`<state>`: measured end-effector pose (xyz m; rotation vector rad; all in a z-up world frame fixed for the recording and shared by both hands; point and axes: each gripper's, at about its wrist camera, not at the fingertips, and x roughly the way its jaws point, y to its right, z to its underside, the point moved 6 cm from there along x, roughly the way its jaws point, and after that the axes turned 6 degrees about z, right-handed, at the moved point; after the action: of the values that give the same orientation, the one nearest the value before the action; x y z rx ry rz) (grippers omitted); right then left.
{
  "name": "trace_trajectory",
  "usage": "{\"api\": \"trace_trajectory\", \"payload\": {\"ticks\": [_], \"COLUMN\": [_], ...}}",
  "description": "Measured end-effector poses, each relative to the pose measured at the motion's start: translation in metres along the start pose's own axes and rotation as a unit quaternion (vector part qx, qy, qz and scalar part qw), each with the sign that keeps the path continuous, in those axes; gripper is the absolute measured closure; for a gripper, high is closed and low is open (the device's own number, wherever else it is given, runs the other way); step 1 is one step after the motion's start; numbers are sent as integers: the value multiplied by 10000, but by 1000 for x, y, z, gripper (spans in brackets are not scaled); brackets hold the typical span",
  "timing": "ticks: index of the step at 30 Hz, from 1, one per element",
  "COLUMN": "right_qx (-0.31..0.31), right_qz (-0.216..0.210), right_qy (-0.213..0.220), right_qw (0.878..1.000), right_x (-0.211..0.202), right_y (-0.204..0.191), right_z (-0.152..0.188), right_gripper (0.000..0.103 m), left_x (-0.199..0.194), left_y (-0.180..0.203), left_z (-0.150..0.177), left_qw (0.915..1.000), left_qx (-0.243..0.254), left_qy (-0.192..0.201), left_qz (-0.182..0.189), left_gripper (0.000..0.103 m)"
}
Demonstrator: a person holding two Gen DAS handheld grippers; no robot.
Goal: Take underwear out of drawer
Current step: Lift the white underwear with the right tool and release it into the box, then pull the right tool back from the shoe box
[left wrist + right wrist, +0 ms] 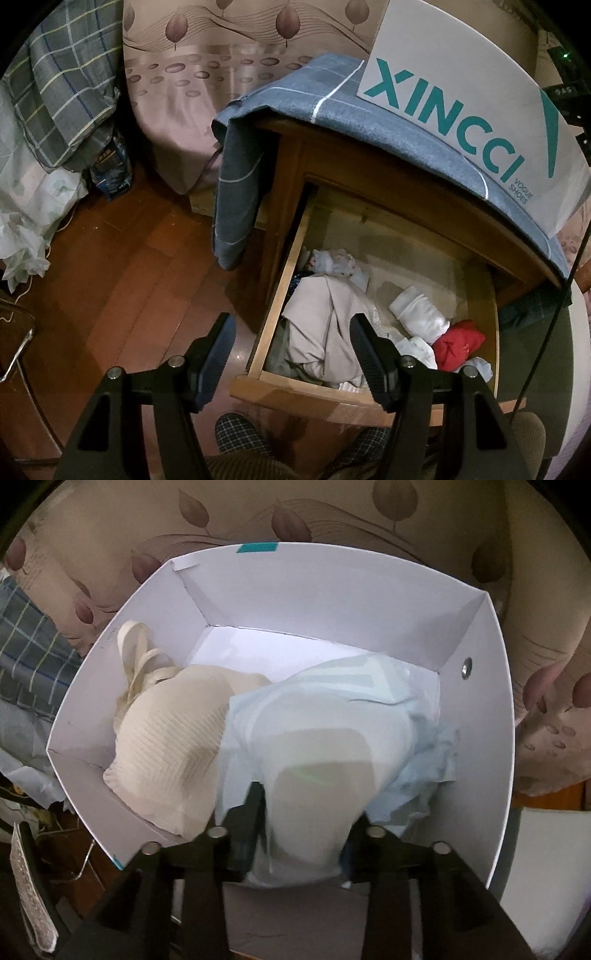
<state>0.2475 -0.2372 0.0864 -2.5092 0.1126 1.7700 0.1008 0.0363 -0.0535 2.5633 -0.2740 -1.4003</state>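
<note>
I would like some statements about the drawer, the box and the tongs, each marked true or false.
1. The wooden drawer is pulled open. True.
2. A red garment lies in the drawer. True.
3. The left tongs grip the beige garment. False: they are open and hold nothing.
4. The white box is empty. False: it holds a cream bra and a light blue garment.
5. The light blue garment lies between the fingers of the right tongs. True.
</note>
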Motion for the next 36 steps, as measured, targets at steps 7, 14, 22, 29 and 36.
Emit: {"api": "trace_trajectory", "payload": {"ticks": [7, 14, 22, 29, 36], "right_qx": [-48, -69, -165, -394, -686], "right_qz": [32, -16, -318, -498, -488], "right_qy": [131, 478, 575, 183, -712], "right_qw": [9999, 9988, 9977, 9978, 9939], "right_x": [-19, -65, -100, -102, -58], "right_y": [-5, -5, 1, 7, 3], "right_z": [5, 3, 49, 113, 176], "right_gripper": [38, 31, 27, 27, 27], "left_x": [1, 0, 1, 2, 3], "left_y": [0, 0, 3, -1, 1], "left_z": [1, 1, 2, 4, 4], "left_qw": [10000, 9999, 9997, 9997, 9996], "left_qx": [65, 92, 178, 88, 172], "left_qy": [-29, -36, -65, -184, -194], "left_qz": [-39, -83, -144, -101, -133], "left_gripper": [37, 37, 37, 37, 37]}}
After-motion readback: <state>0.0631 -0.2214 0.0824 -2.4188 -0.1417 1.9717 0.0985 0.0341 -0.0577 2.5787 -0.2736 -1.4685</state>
